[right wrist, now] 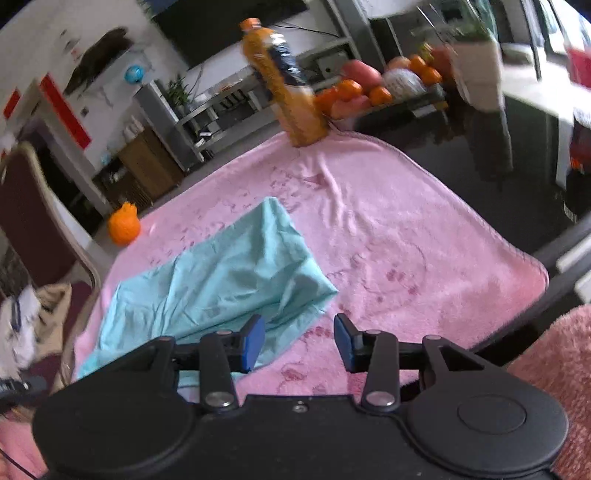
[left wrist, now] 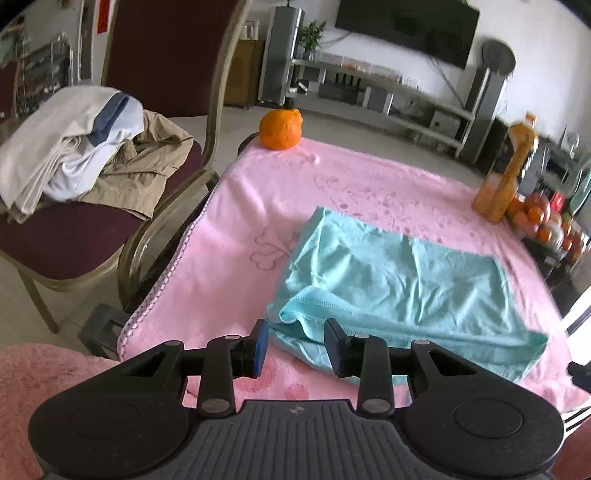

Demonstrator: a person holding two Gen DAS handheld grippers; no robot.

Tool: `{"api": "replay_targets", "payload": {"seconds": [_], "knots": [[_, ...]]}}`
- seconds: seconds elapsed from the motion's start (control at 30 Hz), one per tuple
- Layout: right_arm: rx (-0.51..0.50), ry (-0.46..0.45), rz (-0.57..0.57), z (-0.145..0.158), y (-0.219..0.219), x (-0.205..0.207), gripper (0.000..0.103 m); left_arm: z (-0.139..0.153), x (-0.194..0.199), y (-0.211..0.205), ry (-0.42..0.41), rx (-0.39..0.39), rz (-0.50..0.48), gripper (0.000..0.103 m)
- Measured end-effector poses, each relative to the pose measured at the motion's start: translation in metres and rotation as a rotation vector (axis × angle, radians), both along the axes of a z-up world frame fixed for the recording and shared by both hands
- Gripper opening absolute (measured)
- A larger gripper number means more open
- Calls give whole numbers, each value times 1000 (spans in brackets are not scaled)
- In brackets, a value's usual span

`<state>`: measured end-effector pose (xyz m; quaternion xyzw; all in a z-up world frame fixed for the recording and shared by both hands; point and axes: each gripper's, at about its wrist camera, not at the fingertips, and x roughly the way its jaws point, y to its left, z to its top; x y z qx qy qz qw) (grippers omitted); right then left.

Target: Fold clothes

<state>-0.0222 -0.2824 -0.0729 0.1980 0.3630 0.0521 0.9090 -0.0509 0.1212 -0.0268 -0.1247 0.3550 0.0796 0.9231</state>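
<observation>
**Teal garment lies folded, both grippers clear of it**

The teal garment [left wrist: 399, 280] lies on the pink blanket [left wrist: 258, 192], its long axis running across ahead of both grippers. The left gripper [left wrist: 295, 343] stands open over its near hem, nearer. The right gripper [right wrist: 300, 341] is open too, gripping nothing, the cloth's corner beside its left finger.

Probably home living room: wall television [left wrist: 406, 26], media shelf [left wrist: 376, 88], dining chair [left wrist: 166, 55].

Right gripper [right wrist: 299, 341] jaws apart over pink blanket [right wrist: 406, 229], folded teal garment [right wrist: 229, 280] left, orange [right wrist: 124, 226] beyond
</observation>
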Motion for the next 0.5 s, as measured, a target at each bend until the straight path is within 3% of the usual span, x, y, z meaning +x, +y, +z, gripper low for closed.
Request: {"api": "replay_targets", "payload": {"seconds": [0.1,0.23,0.4,0.5], "knots": [[-42,10,30,12,22,8,51,-2,-4,13,-25,-46,16,34],[-60,-3,80,31,51,20,52,-10,2,24,10,-150,-7,35],[-16,-69,134,48,58,29,60,-17,5,27,49,-155,11,35],[6,-88,146,48,51,37,62,-17,7,25,69,-119,27,35]]}}
